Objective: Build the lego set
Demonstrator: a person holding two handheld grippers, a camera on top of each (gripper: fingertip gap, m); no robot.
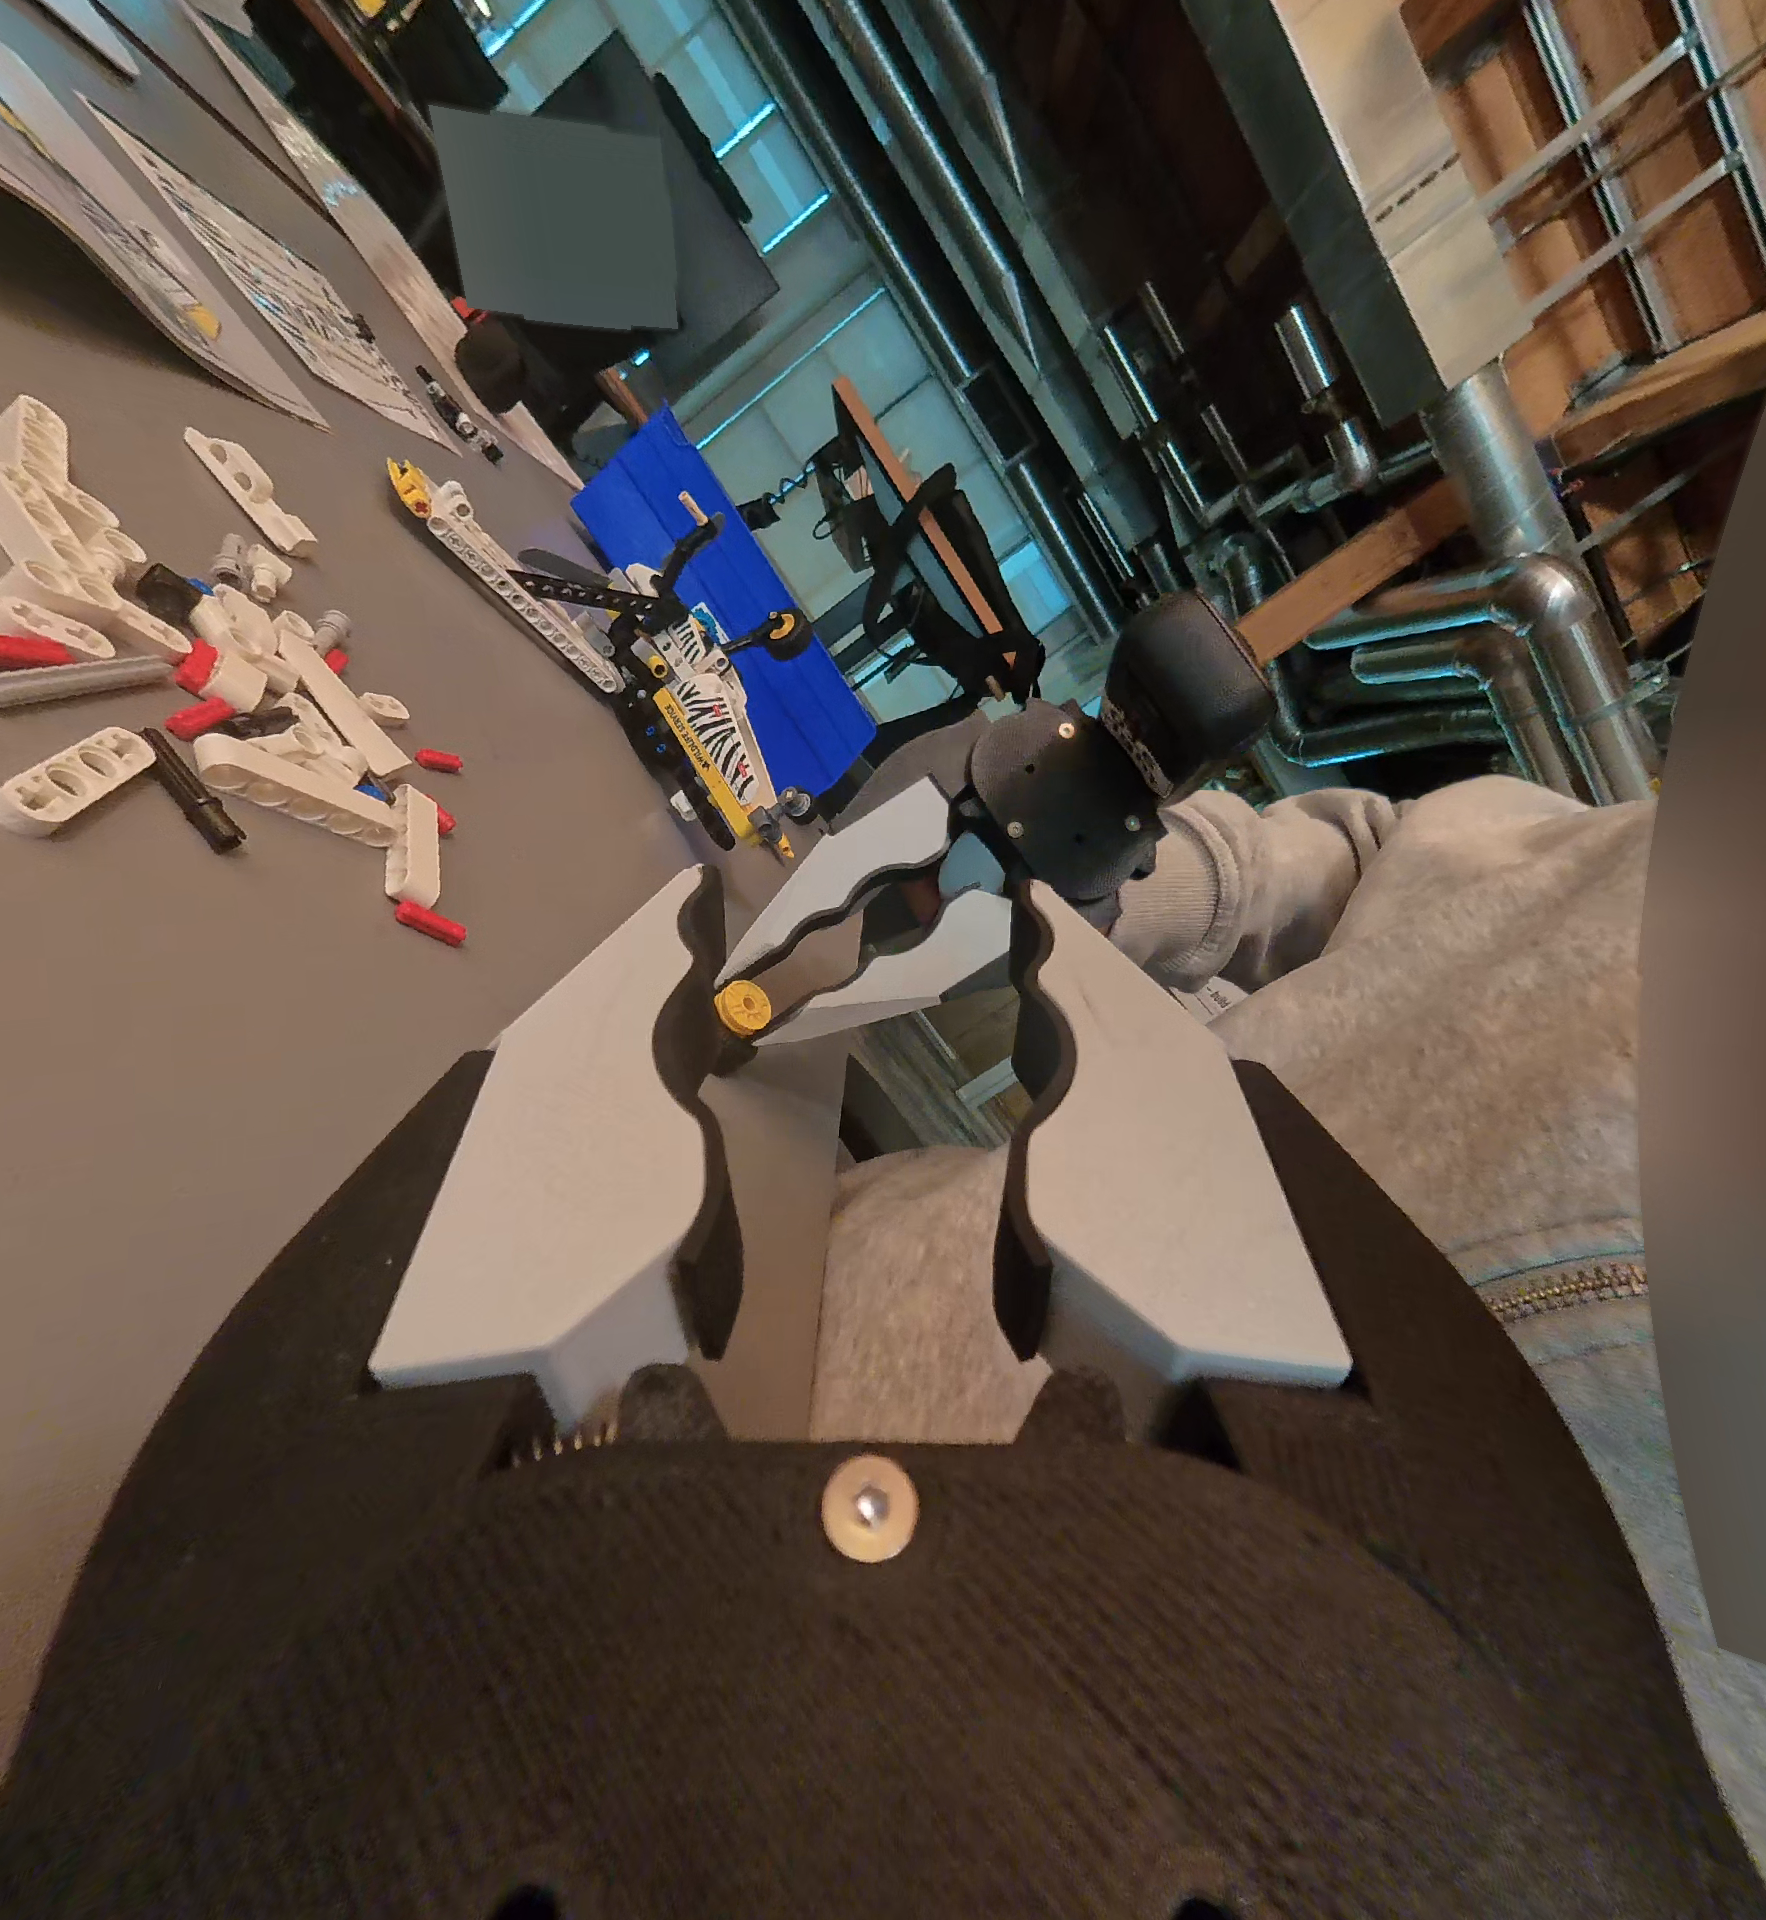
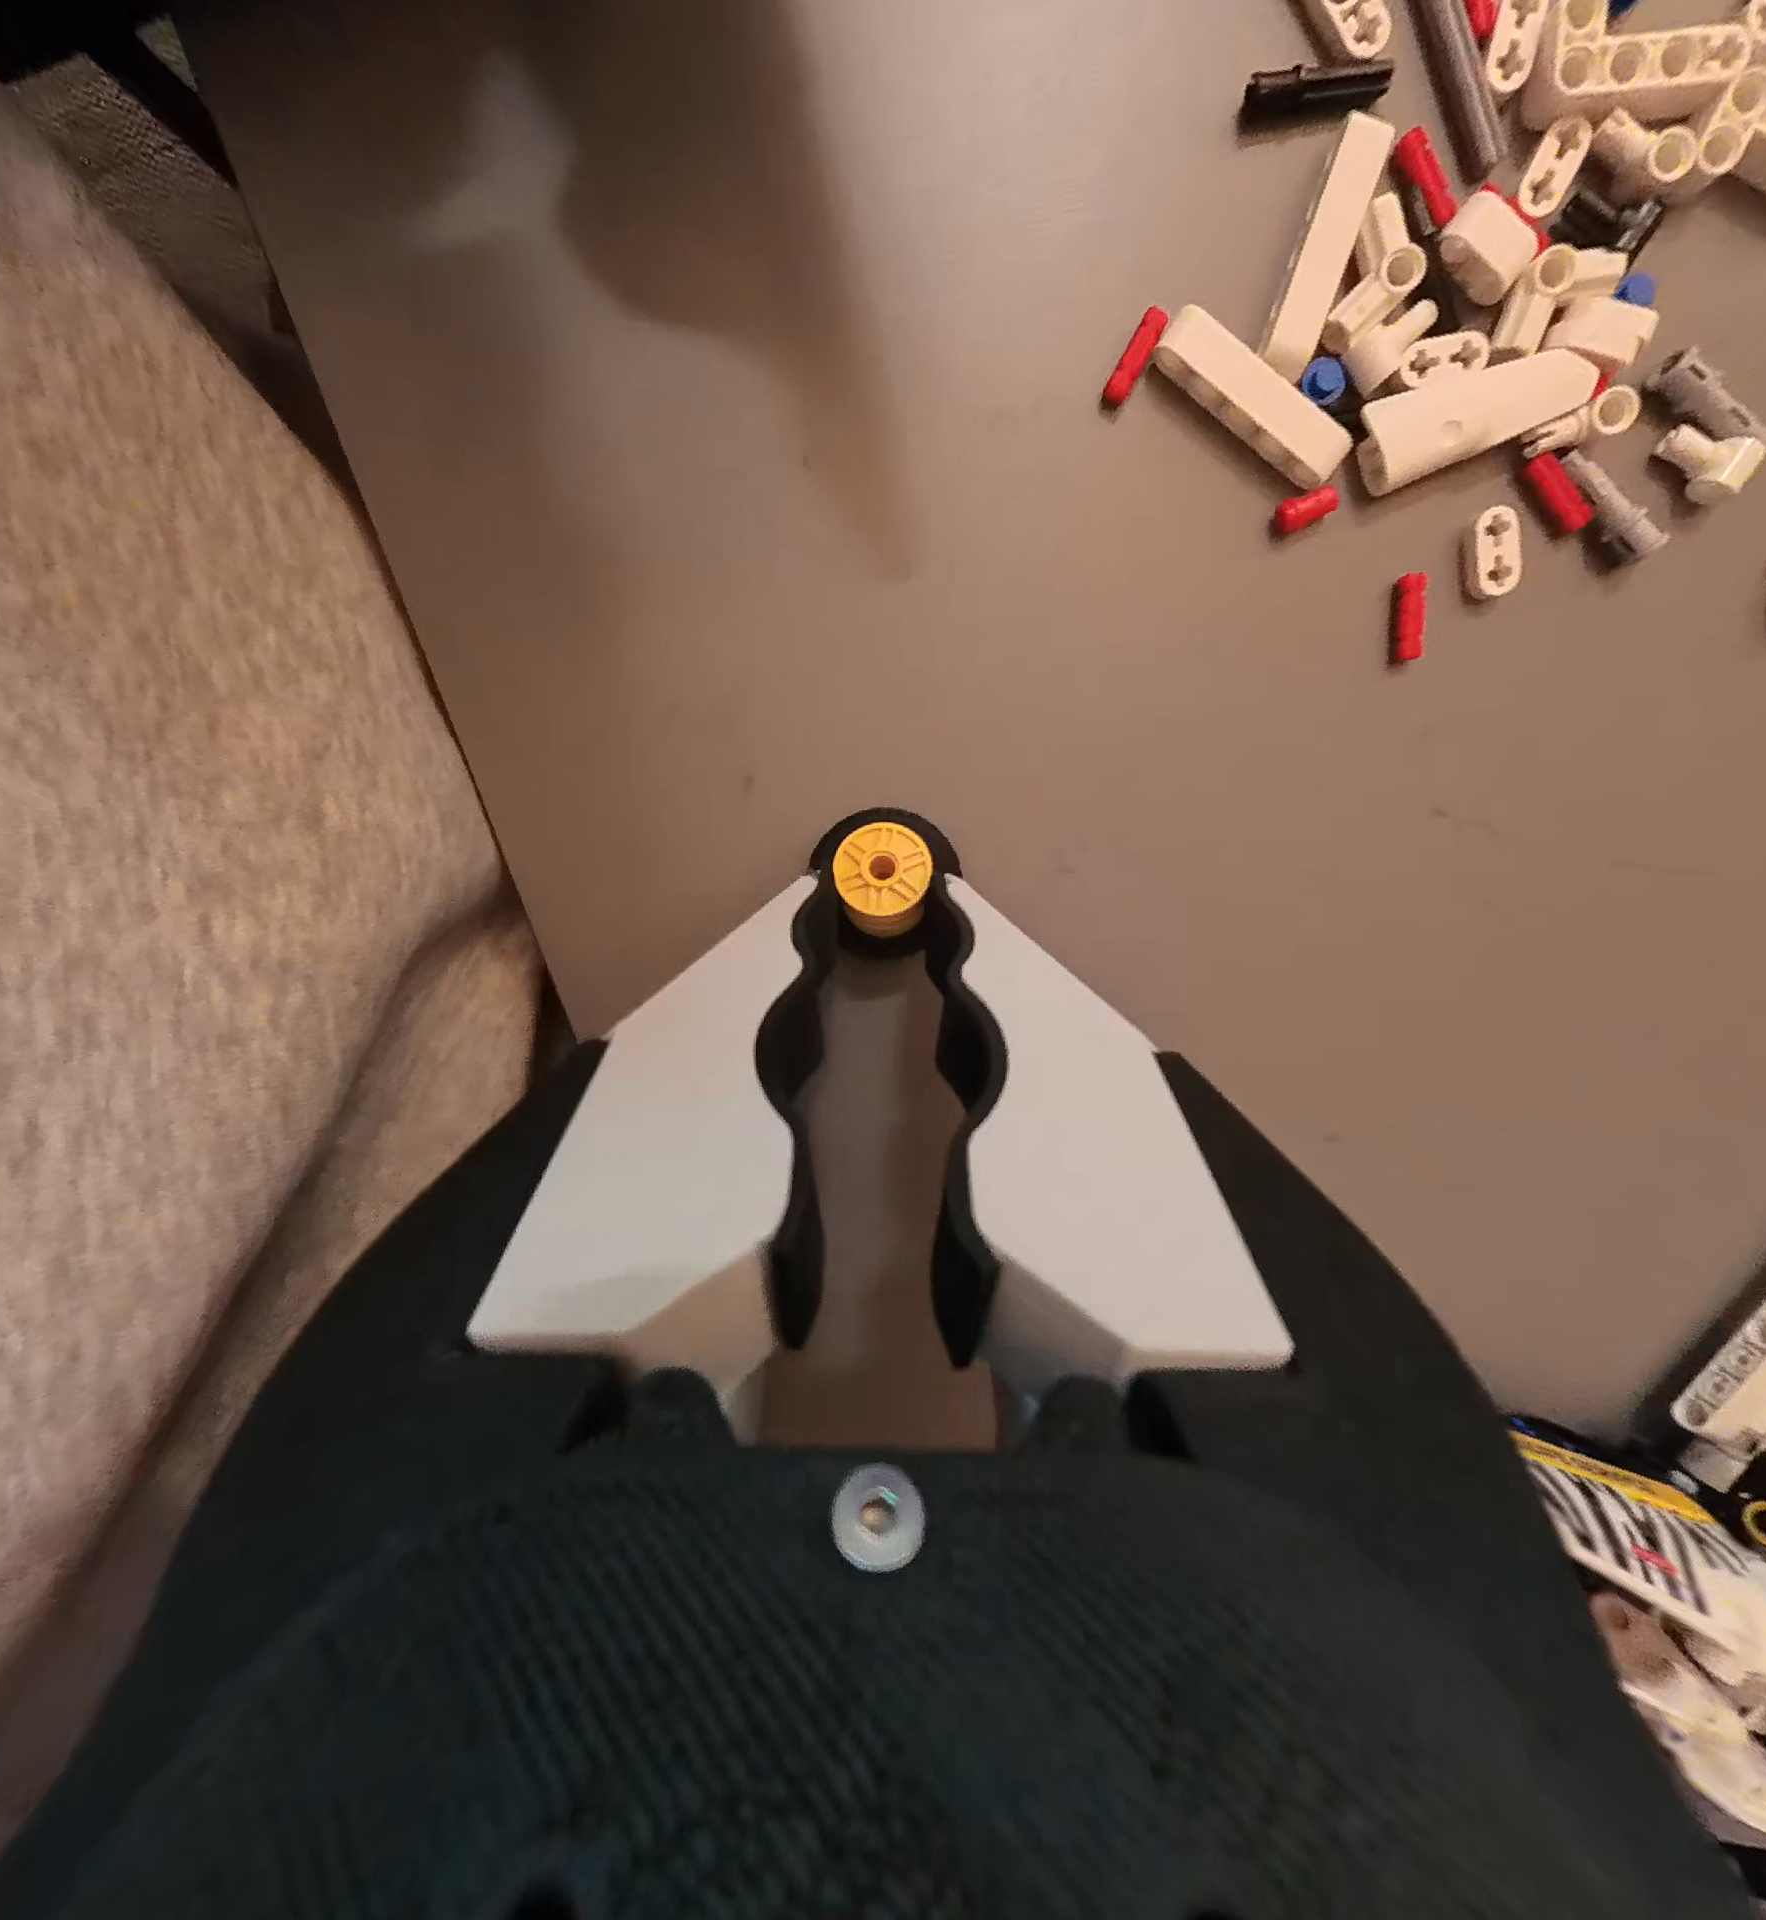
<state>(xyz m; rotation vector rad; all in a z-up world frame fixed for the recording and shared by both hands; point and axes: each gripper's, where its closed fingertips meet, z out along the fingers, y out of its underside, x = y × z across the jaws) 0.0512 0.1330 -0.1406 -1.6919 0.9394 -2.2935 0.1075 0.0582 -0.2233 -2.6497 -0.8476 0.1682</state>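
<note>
My right gripper (image 2: 880, 902) is shut on a small yellow wheel (image 2: 881, 871) with a black tyre, held at its fingertips above the grey table (image 2: 1118, 831). In the left wrist view the right gripper (image 1: 770, 1003) brings that yellow wheel (image 1: 742, 1010) between my left gripper's fingers, close to the left finger's pad. My left gripper (image 1: 861, 899) is open and empty. The partly built yellow, black and white model (image 1: 697, 717) stands on the table beyond it. It also shows at the lower right of the right wrist view (image 2: 1689, 1558).
A pile of loose white, red, grey and black pieces (image 1: 183, 675) lies on the table, also in the right wrist view (image 2: 1481, 291). Instruction sheets (image 1: 183, 260) lie farther back. A blue bin (image 1: 744, 592) stands past the table. A person's grey sleeve (image 1: 1378, 935) is at the right. Some 12 centimeters of space lies between my two pairs of fingers.
</note>
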